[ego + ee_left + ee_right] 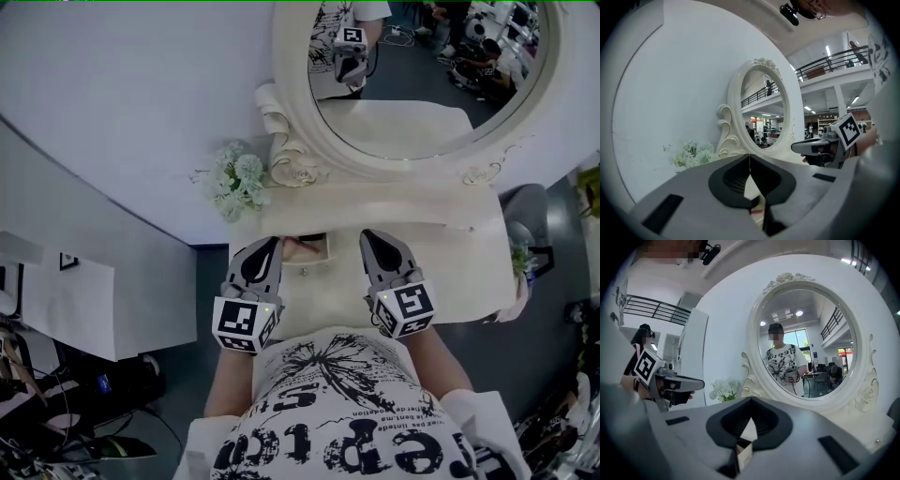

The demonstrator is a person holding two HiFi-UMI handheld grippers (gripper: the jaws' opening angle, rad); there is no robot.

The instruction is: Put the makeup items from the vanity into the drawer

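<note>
The cream vanity (441, 234) stands under an oval mirror (422, 84), and its top shows bare. At the front, a small drawer (307, 262) stands a little way out, a dark slit with something pinkish (302, 247) showing in it. My left gripper (275, 242) hovers at the drawer's left edge with its jaws shut and empty (750, 157). My right gripper (367, 234) hangs just right of the drawer, also shut with nothing between its tips (751, 400). Each gripper appears in the other's view: the right gripper (799, 147) and the left gripper (699, 383).
A bunch of white flowers (236, 180) stands at the vanity's back left corner against the wall. Carved scrolls (292, 167) flank the mirror's base. A white cabinet (75, 300) sits low to the left, and a grey seat (530, 211) to the right.
</note>
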